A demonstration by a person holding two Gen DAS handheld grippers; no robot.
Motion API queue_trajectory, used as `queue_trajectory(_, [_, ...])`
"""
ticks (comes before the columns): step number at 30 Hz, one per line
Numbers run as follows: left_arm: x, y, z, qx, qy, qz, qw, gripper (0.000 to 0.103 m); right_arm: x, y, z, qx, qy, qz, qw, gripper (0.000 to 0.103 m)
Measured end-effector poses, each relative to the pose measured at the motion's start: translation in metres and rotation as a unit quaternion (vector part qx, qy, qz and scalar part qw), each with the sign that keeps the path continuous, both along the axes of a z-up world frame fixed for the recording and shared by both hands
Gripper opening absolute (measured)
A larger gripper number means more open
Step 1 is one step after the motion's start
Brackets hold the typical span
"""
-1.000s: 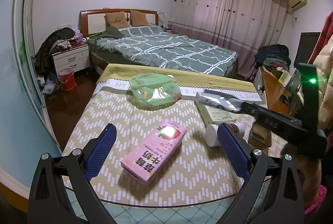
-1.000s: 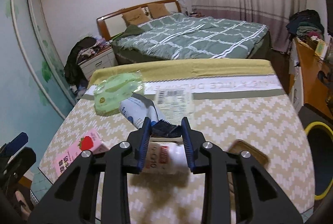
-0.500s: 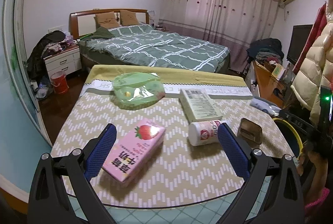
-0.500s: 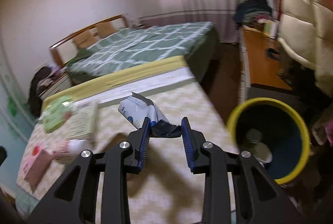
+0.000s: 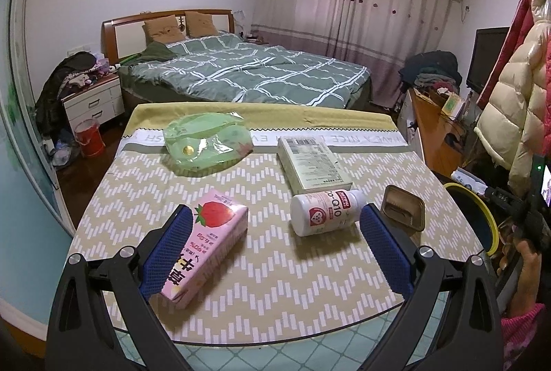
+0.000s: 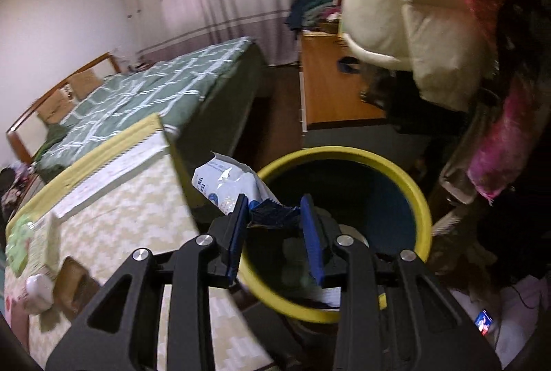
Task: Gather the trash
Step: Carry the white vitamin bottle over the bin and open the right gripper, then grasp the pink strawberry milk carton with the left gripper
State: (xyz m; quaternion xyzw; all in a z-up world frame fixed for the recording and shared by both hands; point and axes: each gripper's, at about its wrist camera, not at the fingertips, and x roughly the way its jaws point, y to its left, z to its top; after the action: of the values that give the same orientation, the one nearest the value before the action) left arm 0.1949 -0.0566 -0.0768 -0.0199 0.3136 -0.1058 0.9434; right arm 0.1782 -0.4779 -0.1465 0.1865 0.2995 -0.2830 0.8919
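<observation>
My right gripper point(image 6: 275, 216) is shut on a white and blue plastic wrapper point(image 6: 227, 183) and holds it over the near rim of a yellow-rimmed bin point(image 6: 347, 155) beside the table. The bin point(image 5: 482, 219) and wrapper point(image 5: 470, 178) also show at the right edge of the left wrist view. My left gripper point(image 5: 272, 254) is open and empty above the table's front. Between its fingers lie a pink strawberry milk carton point(image 5: 203, 248) and a white pill bottle point(image 5: 325, 212).
On the table point(image 5: 275, 285) also lie a green pouch point(image 5: 206, 143), a pale green box point(image 5: 313, 164) and a small brown tray point(image 5: 403, 207). A bed point(image 5: 248, 74) stands behind. Coats point(image 6: 413, 26) hang over the bin. A wooden desk point(image 6: 334, 88) stands beyond the bin.
My right gripper has swung right with the wrapper, from over the table to over the bin's rim. My left gripper has shifted slightly, staying open.
</observation>
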Motion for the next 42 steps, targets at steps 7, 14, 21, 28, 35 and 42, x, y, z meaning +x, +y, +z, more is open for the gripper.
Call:
queue_trajectory(7, [0.004, 0.002, -0.005, -0.001, 0.005, 0.0, 1.0, 0.096, -0.006, -0.013, -0.006, 0.002, 0.009, -0.038, 0.999, 0.042])
queue_trajectory(14, [0.004, 0.009, -0.007, -0.002, 0.007, 0.005, 1.0, 0.096, -0.004, 0.002, 0.0, -0.03, 0.007, -0.032, 0.999, 0.048])
queue_trajectory(21, [0.007, 0.032, -0.018, 0.017, 0.012, 0.019, 0.9996, 0.096, -0.001, 0.008, 0.002, -0.045, 0.015, -0.027, 0.999, 0.051])
queue_trajectory(28, [0.022, 0.061, -0.044, 0.021, 0.052, 0.011, 0.9984, 0.096, 0.001, 0.01, 0.002, -0.046, 0.021, -0.026, 0.998, 0.052])
queue_trajectory(35, [0.044, 0.069, -0.066, 0.03, 0.092, 0.005, 0.9953, 0.096, 0.002, 0.01, 0.003, -0.046, 0.021, -0.023, 0.998, 0.052])
queue_trajectory(42, [0.07, 0.064, -0.08, 0.047, 0.125, -0.017, 0.9909, 0.096, 0.002, 0.008, 0.001, -0.041, 0.022, -0.021, 0.999, 0.052])
